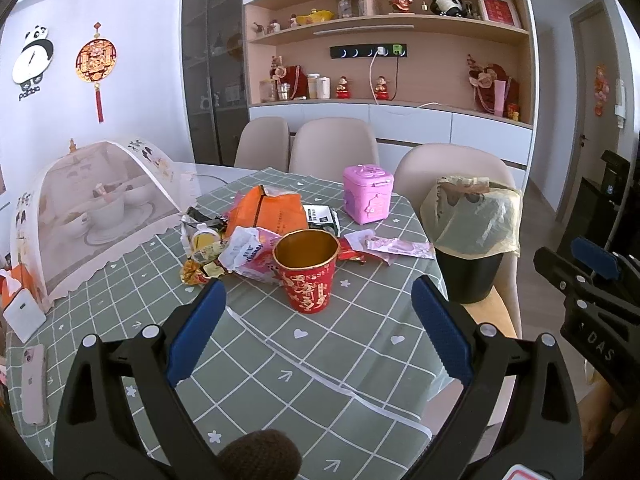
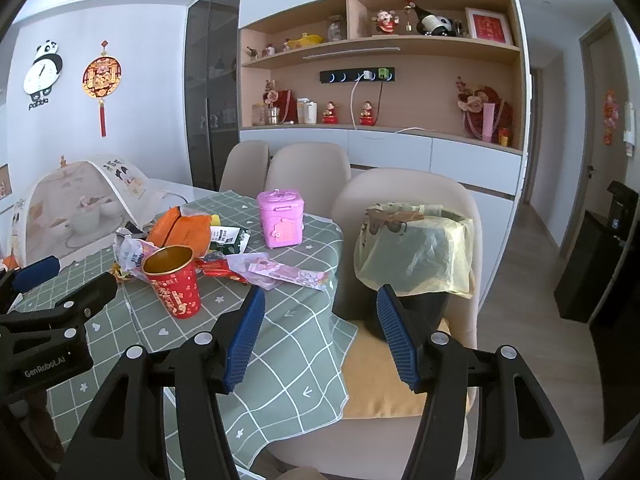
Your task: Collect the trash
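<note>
A red and gold paper cup (image 1: 308,272) (image 2: 173,280) stands upright on the green checked tablecloth (image 1: 280,360). Behind it lies a heap of trash: an orange bag (image 1: 266,210) (image 2: 180,228), crumpled white and pink wrappers (image 1: 248,254), a flat pink wrapper (image 1: 400,247) (image 2: 288,274) and gold foil (image 1: 196,270). A black bin with a yellowish liner (image 1: 474,224) (image 2: 416,252) sits on a chair at the table's right. My left gripper (image 1: 316,320) is open, just short of the cup. My right gripper (image 2: 320,340) is open, near the bin's base, holding nothing.
A pink toy box (image 1: 367,192) (image 2: 281,218) stands behind the trash. A mesh food cover (image 1: 96,216) over dishes fills the table's left. A phone (image 1: 34,384) and a white box (image 1: 24,314) lie at the near left edge. Beige chairs (image 1: 334,146) ring the table.
</note>
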